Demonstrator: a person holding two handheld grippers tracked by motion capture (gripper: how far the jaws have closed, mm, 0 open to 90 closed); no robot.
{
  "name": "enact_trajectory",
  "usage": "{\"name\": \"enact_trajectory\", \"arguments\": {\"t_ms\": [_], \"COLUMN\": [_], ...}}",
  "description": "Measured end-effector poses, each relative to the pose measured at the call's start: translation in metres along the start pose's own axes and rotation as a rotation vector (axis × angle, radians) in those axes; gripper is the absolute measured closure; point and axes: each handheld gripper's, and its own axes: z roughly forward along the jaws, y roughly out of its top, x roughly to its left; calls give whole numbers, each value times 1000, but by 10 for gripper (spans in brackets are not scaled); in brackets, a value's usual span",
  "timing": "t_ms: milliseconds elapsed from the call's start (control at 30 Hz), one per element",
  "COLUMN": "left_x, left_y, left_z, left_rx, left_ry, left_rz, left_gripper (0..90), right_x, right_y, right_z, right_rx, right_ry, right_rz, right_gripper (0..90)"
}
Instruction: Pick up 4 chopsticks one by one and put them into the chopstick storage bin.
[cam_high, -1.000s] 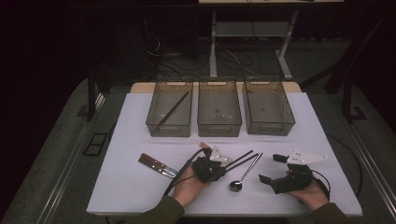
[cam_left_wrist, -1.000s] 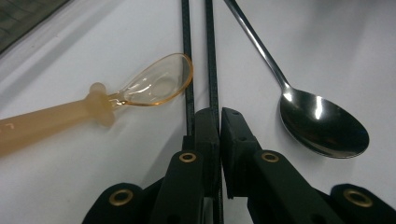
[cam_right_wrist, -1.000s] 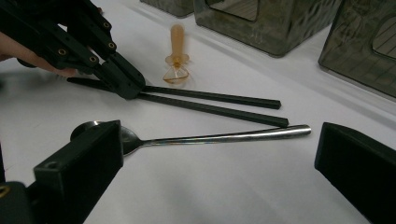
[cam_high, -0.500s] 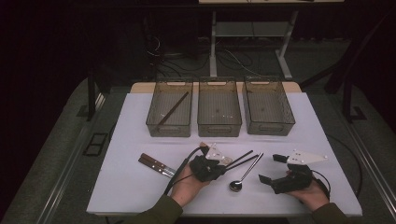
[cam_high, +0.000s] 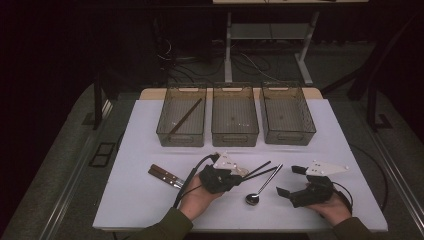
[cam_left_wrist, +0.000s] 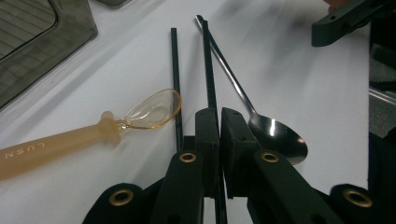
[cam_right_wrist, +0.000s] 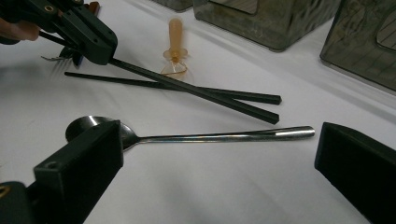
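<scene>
Pinching one black chopstick (cam_left_wrist: 208, 70) in our left gripper (cam_left_wrist: 219, 122) beside its twin (cam_left_wrist: 175, 70), we hold our right gripper (cam_right_wrist: 219, 154) wide over the metal spoon (cam_right_wrist: 196, 136).

The 1 chopstick (cam_left_wrist: 210, 79) in hand is a thin, straight black stick with a square section. Its near end is clamped between the closed jaws of the left gripper (cam_left_wrist: 219, 126), and its far tip points away to the right across the white table (cam_high: 350, 150). In the right gripper view it runs slantwise and crosses over a 2nd black chopstick (cam_right_wrist: 154, 85) of the same kind, which lies flat on the table. Whether the held stick's far tip touches the table cannot be told. It lies just left of a metal spoon (cam_left_wrist: 275, 137), near the table's middle.
</scene>
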Motion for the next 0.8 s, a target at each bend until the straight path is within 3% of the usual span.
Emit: {"name": "enact_trajectory", "arguments": {"t_ms": [267, 800], "left_x": [3, 17], "left_y": [0, -2], "left_z": [-10, -36], "left_rx": [-36, -97], "left_ry": [-28, -40], "left_rz": [12, 11], "left_gripper": [859, 859], "right_x": [0, -1], "right_y": [0, 0], "right_z": [-1, -2], "right_rx": [-4, -6], "right_ry": [-3, -4], "right_rz": [0, -1], "right_gripper": [12, 12]}}
